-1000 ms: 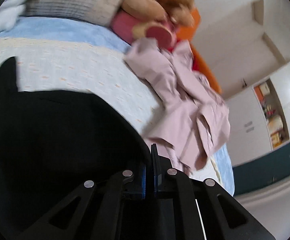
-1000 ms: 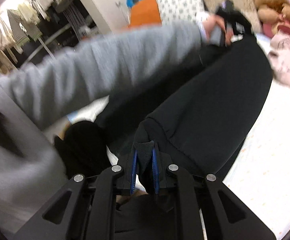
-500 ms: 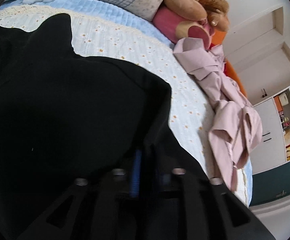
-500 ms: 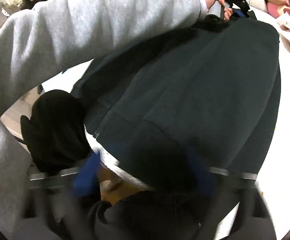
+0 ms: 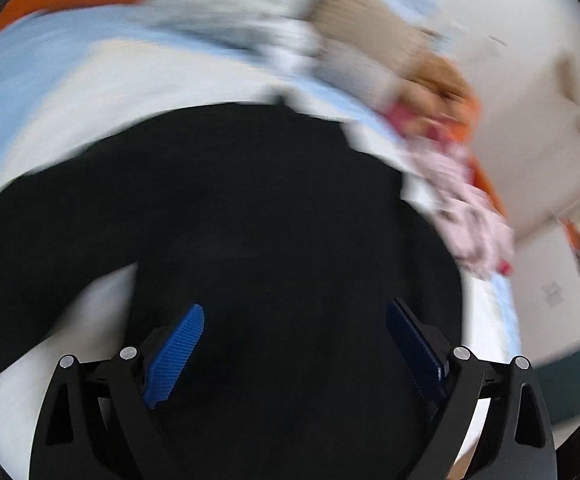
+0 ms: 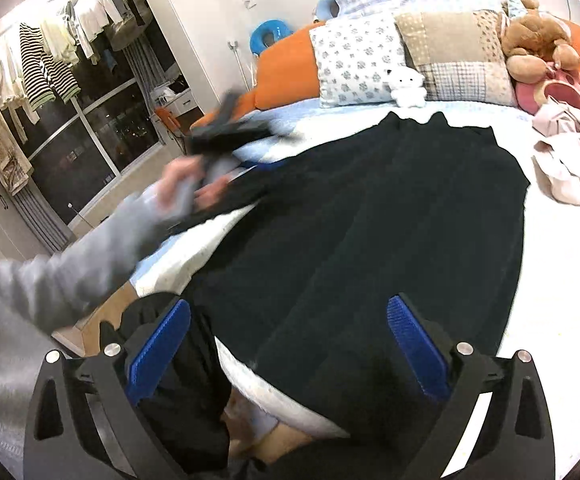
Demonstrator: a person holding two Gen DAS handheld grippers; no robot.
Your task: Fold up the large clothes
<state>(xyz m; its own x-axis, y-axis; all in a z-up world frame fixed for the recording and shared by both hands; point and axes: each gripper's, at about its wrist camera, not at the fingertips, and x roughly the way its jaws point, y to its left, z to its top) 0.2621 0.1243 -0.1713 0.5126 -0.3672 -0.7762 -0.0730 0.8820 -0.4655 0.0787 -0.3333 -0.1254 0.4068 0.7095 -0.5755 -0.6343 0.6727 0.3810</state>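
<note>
A large black garment (image 6: 389, 220) lies spread flat across the white bed cover (image 6: 561, 272), and fills the middle of the blurred left wrist view (image 5: 250, 208). My right gripper (image 6: 288, 344) is open and empty, its blue pads (image 6: 413, 344) wide apart above the garment's near end. My left gripper (image 5: 293, 344) is open and empty above the black cloth. In the right wrist view the left gripper (image 6: 230, 128) shows blurred at the bed's left side, held by a grey-sleeved arm (image 6: 70, 264).
A crumpled pink garment (image 6: 569, 160) lies at the bed's right side. Pillows (image 6: 357, 64), a brown teddy bear (image 6: 533, 48) and a small white toy (image 6: 407, 86) line the orange headboard (image 6: 286, 60). Clothes hang by a dark window (image 6: 50, 64) at the left.
Both grippers have let go of the black garment and opened wide. The garment has dropped flat onto the bed. The left gripper has swung away to the left.
</note>
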